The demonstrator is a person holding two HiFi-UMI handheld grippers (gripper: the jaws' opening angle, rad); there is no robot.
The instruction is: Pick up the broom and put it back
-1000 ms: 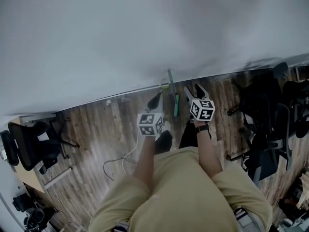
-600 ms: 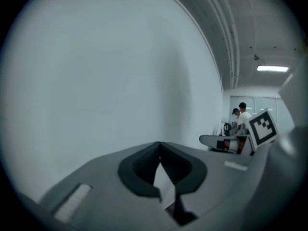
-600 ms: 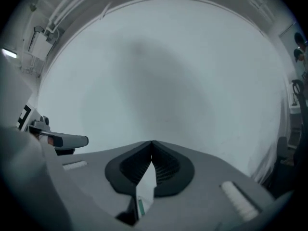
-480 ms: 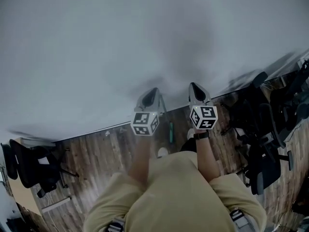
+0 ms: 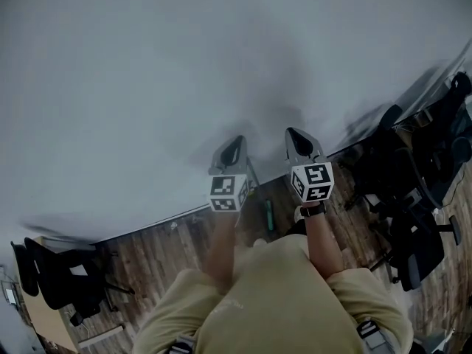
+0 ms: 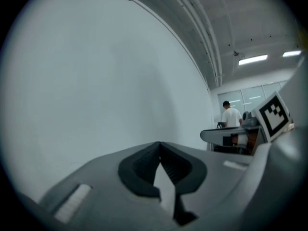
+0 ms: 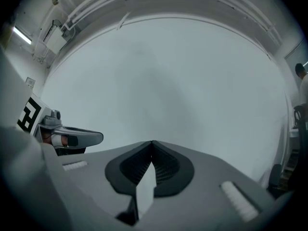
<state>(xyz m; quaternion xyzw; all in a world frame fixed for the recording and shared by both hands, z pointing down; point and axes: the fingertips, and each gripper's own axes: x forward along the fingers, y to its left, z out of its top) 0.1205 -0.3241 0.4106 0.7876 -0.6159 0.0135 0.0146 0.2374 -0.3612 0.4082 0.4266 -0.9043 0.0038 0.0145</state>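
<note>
Of the broom I see only a short green stretch of handle, low at the foot of the white wall between my forearms. Both grippers are raised side by side in front of the wall, well above it, and point level at the wall. In the head view the left gripper and the right gripper each taper to a closed tip. The left gripper view shows the left gripper shut with nothing in it. The right gripper is likewise shut and empty in its own view.
The bare white wall fills most of every view. Dark office chairs crowd the wooden floor at the right, and another chair stands at the lower left. A person stands far off by a desk.
Both grippers have risen from near the floor and broom to in front of the wall. The right jaws stood apart a second ago and are now closed.
</note>
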